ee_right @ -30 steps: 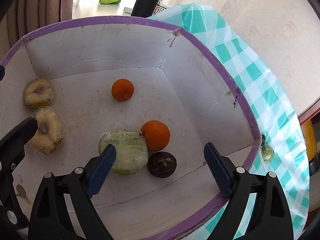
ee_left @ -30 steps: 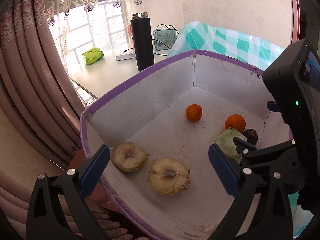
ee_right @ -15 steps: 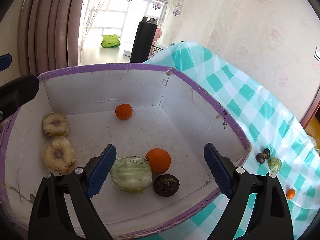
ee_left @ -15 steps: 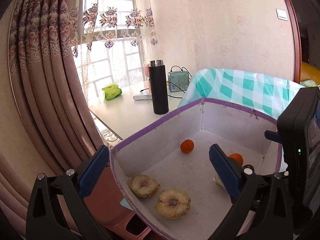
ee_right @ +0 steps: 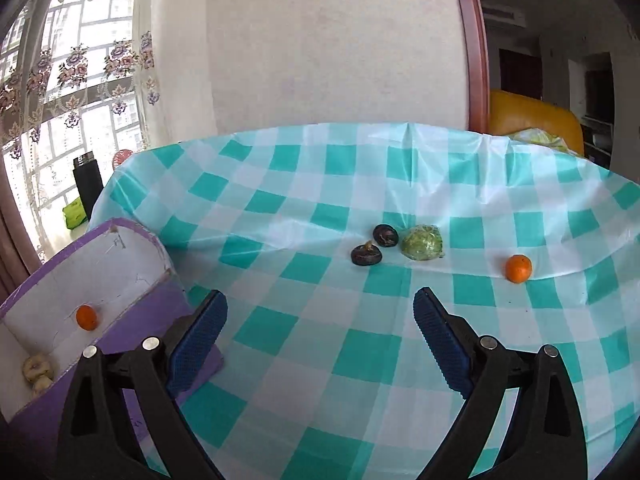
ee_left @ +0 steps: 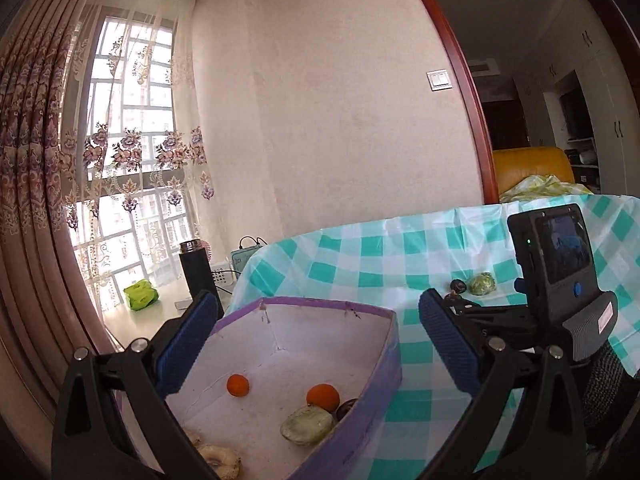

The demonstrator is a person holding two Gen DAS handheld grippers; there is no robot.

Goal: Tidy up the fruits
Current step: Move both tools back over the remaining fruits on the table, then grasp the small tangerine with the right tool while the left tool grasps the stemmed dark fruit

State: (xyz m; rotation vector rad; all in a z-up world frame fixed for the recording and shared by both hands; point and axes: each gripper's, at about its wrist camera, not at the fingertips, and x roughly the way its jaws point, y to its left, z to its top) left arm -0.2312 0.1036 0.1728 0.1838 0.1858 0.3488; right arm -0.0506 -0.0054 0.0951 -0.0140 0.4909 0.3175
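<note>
Inside the purple-rimmed white cardboard box: two small round oranges, one pale green wrapped fruit, one dark brown round fruit, seemingly two tan halved fruits.

On the teal-and-white checked tablecloth: two dark purple-brown round fruits, one green wrapped fruit, one small orange.

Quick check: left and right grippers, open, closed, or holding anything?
Left gripper: open, holding nothing.
Right gripper: open, holding nothing.

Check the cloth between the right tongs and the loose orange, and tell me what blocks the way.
Nothing visible blocks it. The right tongs are open and empty, and only bare checked tablecloth lies between them and the orange. The two dark fruits and the green fruit sit off to the left of that path.
</note>
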